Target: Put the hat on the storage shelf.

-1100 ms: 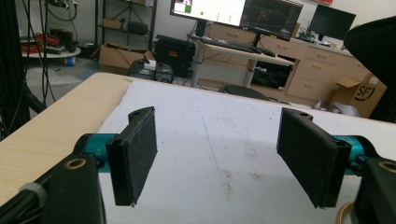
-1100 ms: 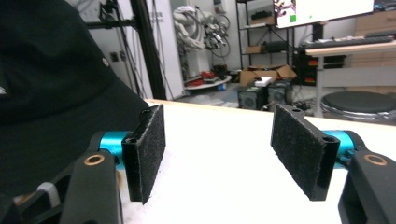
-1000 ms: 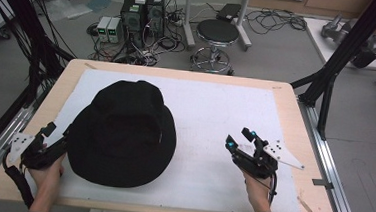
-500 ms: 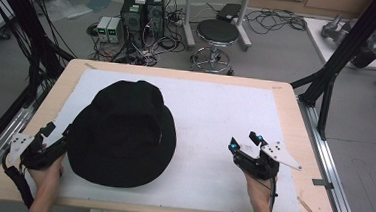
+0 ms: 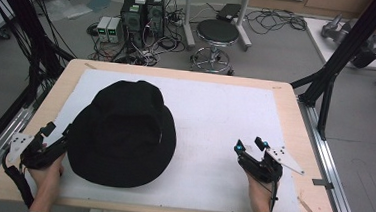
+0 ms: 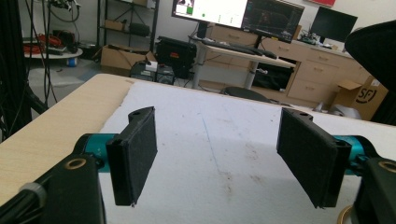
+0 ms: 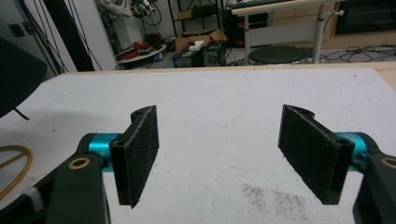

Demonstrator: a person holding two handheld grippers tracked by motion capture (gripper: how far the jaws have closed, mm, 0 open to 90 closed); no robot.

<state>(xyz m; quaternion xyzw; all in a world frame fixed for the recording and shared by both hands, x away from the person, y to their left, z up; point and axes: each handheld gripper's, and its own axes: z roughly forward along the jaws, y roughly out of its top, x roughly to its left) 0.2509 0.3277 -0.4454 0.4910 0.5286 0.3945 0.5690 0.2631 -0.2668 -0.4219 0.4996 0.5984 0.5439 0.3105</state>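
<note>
From above, the black hat lies just right of the left gripper, well left of the right gripper. In each gripper view, jaws stand spread, empty; the hat's edge sits right of the left gripper's and left of the right's.

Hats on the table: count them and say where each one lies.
1. The black fabric bucket hat lies flat on the white mat, left of centre, beside the left tool.

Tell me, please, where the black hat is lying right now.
In the high view the hat lies on the left half of the white mat, with the left gripper at its near-left brim and the right gripper well apart.
</note>
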